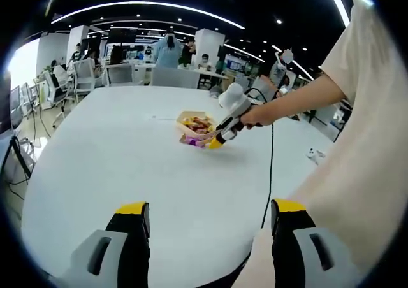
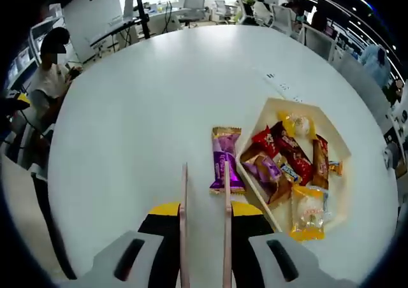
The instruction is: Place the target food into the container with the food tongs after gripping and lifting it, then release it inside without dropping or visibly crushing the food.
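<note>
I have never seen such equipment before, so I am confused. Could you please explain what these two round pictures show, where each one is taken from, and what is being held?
A person holds a hand tool with two jaws in each hand; each tool carries a camera looking forward. The left gripper view shows the left gripper, open and empty, over a white table, and farther off the person's hand with the other tool. The right gripper view shows the right gripper holding pink food tongs, tips apart. Before them lies a purple snack packet, beside a beige tray of wrapped snacks. The tongs grip no food.
</note>
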{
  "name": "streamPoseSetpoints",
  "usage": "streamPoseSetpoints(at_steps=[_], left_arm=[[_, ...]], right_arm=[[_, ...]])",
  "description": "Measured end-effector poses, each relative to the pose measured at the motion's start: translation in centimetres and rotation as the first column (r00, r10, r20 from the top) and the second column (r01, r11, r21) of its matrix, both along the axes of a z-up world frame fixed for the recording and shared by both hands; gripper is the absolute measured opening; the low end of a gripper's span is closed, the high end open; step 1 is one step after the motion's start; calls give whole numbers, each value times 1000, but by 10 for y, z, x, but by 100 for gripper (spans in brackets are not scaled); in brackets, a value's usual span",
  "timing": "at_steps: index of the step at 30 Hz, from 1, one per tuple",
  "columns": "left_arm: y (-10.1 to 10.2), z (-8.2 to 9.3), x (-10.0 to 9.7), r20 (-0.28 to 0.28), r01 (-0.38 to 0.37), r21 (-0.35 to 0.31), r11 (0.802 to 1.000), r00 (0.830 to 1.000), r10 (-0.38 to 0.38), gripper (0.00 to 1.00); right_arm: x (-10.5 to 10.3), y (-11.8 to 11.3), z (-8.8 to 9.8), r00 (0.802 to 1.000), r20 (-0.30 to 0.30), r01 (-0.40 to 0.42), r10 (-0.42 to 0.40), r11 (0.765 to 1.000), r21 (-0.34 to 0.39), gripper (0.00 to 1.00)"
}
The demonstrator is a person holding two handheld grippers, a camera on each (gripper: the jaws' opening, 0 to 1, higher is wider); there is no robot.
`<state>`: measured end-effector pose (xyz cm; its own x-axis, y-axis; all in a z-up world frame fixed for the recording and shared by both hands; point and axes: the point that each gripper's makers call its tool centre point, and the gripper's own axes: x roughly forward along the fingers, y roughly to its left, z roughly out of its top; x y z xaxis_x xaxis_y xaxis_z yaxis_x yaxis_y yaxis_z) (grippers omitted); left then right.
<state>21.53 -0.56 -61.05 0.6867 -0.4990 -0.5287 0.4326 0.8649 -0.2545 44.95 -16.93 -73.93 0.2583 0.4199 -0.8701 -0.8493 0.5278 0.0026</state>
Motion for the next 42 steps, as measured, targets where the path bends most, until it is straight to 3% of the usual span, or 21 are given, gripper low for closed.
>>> streamPoseSetpoints(at_steps=[7, 12, 17, 23, 30, 42], left_arm=[[0, 0, -1, -2, 1, 0, 1000, 1000, -1, 78], [-1, 1, 1, 0, 4, -2, 1000, 1000, -4, 78], [-2, 1, 1, 1, 4, -3, 1000, 1000, -4, 78], [0, 0, -1, -2, -5, -4, 1000, 1000, 5, 78], [0, -1, -1, -4, -5, -6, 1000, 1000, 5, 78], [2, 0, 2, -5, -7, -9, 1000, 1000, 7, 78]], right_arm=[[-2, 7, 8, 1000, -13, 17, -16, 997, 74, 24], [-1, 7, 11, 1000, -10, 14, -13, 998, 61, 18], [6, 3, 11, 1000, 0, 20, -20, 999, 38, 18], [9, -7, 2, 999, -24, 28, -29, 999, -40, 19], [15, -18, -1, 999, 4, 53, -53, 993, -109, 19], [8, -5, -4, 999, -46, -8, 2, 991, -130, 19]])
